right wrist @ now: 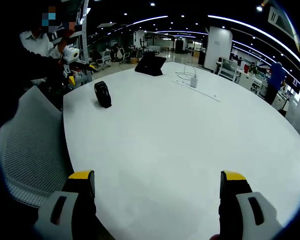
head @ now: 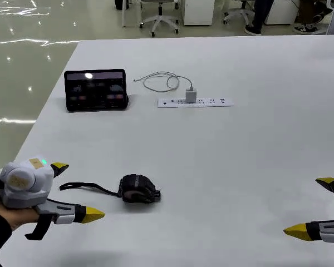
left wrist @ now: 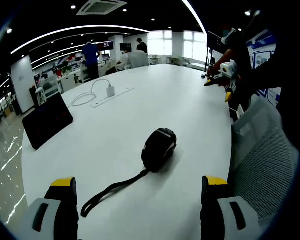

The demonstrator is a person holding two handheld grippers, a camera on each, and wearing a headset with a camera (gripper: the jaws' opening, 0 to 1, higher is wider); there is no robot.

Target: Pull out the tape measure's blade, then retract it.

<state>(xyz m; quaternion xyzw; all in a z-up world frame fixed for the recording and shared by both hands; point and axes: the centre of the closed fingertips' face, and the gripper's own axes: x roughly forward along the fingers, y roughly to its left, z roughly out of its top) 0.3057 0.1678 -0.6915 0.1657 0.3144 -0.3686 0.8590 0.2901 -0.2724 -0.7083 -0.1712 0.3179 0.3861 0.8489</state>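
One black tape measure (head: 138,189) between two grippers (head: 82,189) (head: 304,205)

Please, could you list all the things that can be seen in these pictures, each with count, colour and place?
table: one, white, under everything
tape measure: one, black with strap, near edge, by left tongs
tablet: one, black, far left, propped up
power strip: one, white, far middle
charger: one, whitish, plugged into strip
cable: one, pale, looped left of charger
mesh chair: one, white, at table's edge
left tongs: grey, yellow tips, open
right tongs: same colours, open, bottom right
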